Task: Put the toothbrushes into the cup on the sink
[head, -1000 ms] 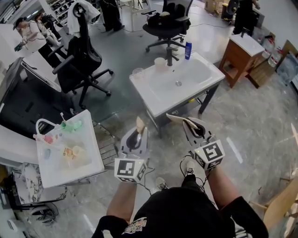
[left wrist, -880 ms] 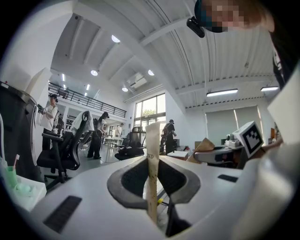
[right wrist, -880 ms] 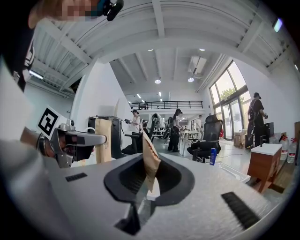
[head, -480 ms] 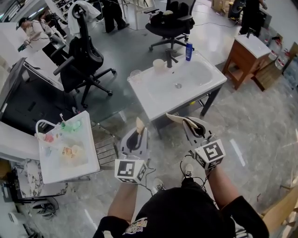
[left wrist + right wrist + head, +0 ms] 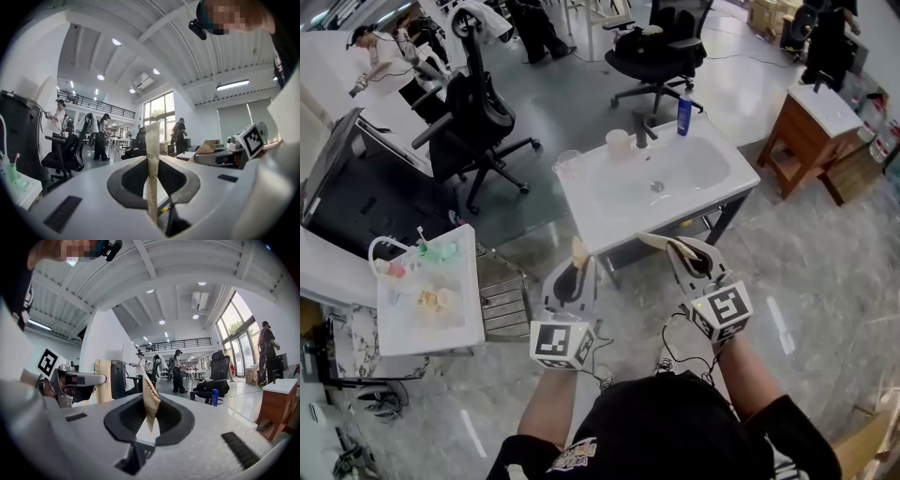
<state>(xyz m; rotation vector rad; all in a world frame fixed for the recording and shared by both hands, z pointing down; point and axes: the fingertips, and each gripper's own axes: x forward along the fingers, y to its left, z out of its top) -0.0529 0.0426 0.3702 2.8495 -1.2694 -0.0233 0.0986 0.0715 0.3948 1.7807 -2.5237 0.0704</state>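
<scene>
Sink (image 5: pixel 703 173) has slid a touch lower in the head view and the white side surface (image 5: pixel 431 328) has crept left, so the person's on the move. Both grippers haven't budged.

Left hand-held gripper (image 5: pixel 579 249) and right hand-held gripper (image 5: pixel 652 240) both have their tan pads (image 5: pixel 152 154) pressed together with nothing between them.

Toothbrushes (image 5: pixel 421 236) look to be over at 9 o'clock on that side surface, standing among green and pink bits. The pink cup (image 5: pixel 619 142) waits at 12 o'clock by the tap (image 5: pixel 642 129).

My worry is the clear glass (image 5: pixel 569 161) near that cup. Brushes could land in the wrong one. Thin handles could also slip from those pads.

Can't count the brushes, they're way too small. Both gripper views mostly aim at the ceiling.
</scene>
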